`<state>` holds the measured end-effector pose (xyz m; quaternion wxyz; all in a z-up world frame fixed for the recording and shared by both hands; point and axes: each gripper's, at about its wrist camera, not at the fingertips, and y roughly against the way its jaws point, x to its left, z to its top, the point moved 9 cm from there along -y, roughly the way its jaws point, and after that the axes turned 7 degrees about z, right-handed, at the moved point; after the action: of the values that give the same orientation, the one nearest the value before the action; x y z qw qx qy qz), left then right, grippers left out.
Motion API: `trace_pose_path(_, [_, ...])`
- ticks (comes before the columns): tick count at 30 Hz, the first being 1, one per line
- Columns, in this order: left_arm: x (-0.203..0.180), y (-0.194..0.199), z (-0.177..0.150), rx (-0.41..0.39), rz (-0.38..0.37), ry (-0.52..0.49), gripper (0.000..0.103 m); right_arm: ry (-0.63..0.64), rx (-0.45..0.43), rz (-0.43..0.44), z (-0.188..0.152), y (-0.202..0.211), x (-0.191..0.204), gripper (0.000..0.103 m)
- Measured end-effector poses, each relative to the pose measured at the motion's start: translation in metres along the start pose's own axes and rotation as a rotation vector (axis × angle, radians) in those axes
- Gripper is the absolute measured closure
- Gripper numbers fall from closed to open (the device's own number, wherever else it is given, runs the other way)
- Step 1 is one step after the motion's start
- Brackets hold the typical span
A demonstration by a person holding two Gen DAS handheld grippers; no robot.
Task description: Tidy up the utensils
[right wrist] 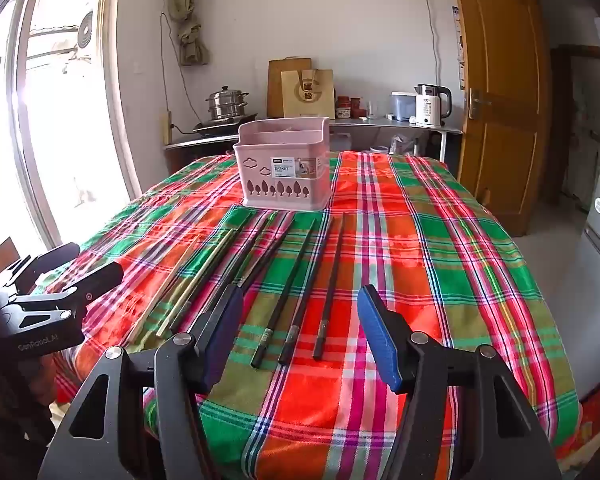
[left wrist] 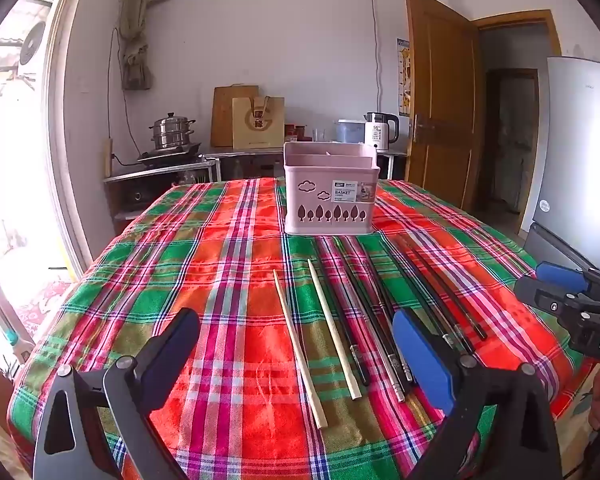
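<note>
A pink utensil basket (left wrist: 330,188) stands at the far middle of the table; it also shows in the right wrist view (right wrist: 285,168). In front of it lie two pale wooden chopsticks (left wrist: 300,348) and several black chopsticks (left wrist: 380,316), side by side, pointing toward the basket. In the right wrist view the wooden ones (right wrist: 188,284) lie left of the black ones (right wrist: 300,280). My left gripper (left wrist: 296,328) is open and empty above the wooden chopsticks. My right gripper (right wrist: 300,300) is open and empty above the black chopsticks' near ends.
The table wears a red, green and white plaid cloth (left wrist: 204,264). Behind it a counter holds a steamer pot (left wrist: 172,130), a paper bag (left wrist: 258,122) and a white kettle (left wrist: 380,130). A wooden door (left wrist: 440,96) and a fridge (left wrist: 580,160) stand to the right.
</note>
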<state>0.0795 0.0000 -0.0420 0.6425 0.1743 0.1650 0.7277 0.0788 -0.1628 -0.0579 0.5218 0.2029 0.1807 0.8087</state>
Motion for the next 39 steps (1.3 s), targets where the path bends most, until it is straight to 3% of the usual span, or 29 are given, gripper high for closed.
trace_pose_path(39, [-0.0003,0.0061,0.0001,0.007,-0.011,0.009,0.005,0.016,-0.014,-0.014,0.0065,0.0064,0.0026,0.043])
